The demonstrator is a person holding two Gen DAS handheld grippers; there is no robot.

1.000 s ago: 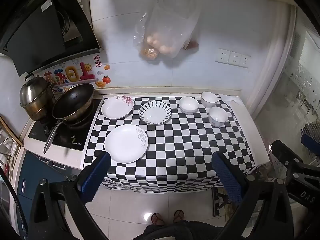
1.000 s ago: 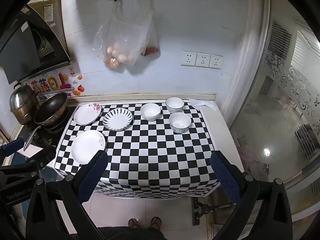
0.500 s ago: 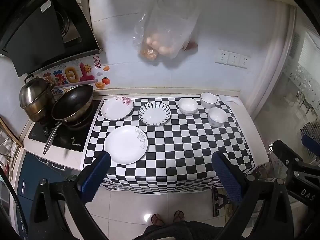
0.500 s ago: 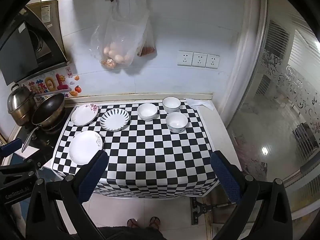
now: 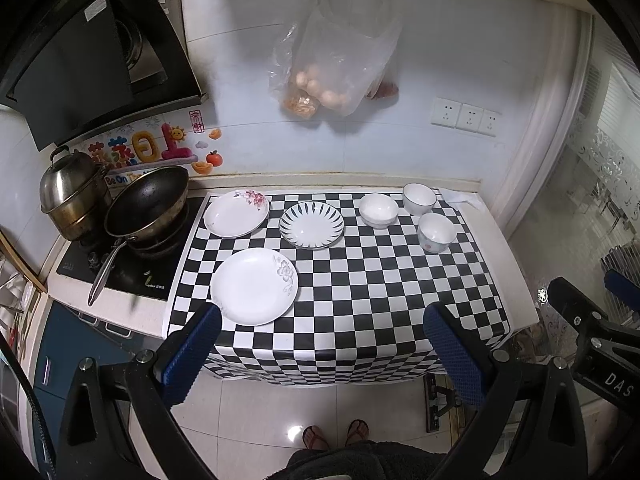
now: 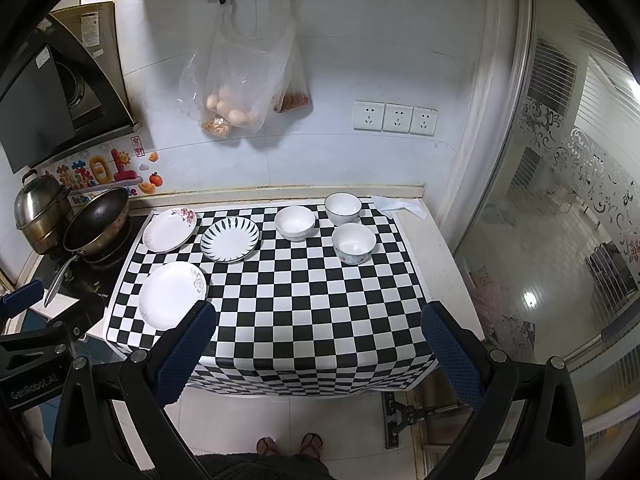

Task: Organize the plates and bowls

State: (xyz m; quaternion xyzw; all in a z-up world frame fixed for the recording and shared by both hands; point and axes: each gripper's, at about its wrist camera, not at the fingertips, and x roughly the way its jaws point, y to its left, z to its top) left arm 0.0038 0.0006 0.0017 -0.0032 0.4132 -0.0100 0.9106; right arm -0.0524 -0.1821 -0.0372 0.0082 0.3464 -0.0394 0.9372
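On checkered cloth (image 6: 288, 300): plates, bowls apart (tools apparently spread, empty).

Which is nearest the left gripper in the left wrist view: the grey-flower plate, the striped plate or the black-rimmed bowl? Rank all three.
From the left gripper, jaws open:
1. Grey-flower plate, near left of the checkered cloth, just ahead of the left jaw.
2. Striped plate, mid-cloth, farther back.
3. Black-rimmed bowl, back right by the wall.

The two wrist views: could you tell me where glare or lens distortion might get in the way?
Left wrist view: fisheye bends the wall tiles and hood; a small glare spot on the floor tile; the plates stay sharp. Right wrist view: a bright reflection on the glass door, dark corners, and the bowls are clear.
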